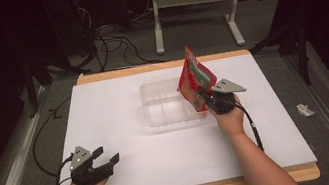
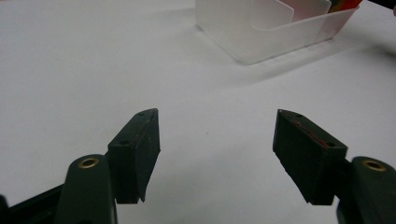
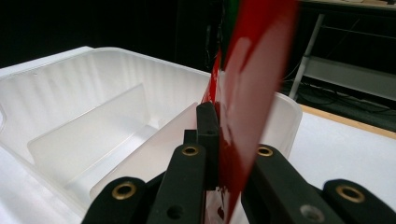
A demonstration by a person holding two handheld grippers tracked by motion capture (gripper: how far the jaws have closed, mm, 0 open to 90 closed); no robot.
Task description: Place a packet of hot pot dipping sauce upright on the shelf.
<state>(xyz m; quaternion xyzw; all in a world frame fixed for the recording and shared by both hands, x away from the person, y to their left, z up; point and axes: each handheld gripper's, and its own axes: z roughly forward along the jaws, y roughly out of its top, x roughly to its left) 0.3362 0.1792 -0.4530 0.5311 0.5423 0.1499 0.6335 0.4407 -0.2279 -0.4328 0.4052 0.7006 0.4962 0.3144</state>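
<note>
A red snack packet (image 1: 194,81) stands on edge above the right end of a clear plastic bin (image 1: 155,96), with my right gripper (image 1: 206,99) shut on its lower part. In the right gripper view the red packet (image 3: 247,88) rises between the two black jaws, over the clear bin (image 3: 79,112) with its inner dividers. My left gripper (image 1: 106,158) rests open near the front left of the white board, nothing between its jaws. In the left gripper view my left gripper (image 2: 215,154) faces bare board, with the clear bin (image 2: 261,32) farther off.
A white board (image 1: 125,144) covers a wooden table top. A crumpled scrap (image 1: 305,109) lies on the grey floor to the right. Cables and a white table frame (image 1: 156,18) stand beyond the far edge.
</note>
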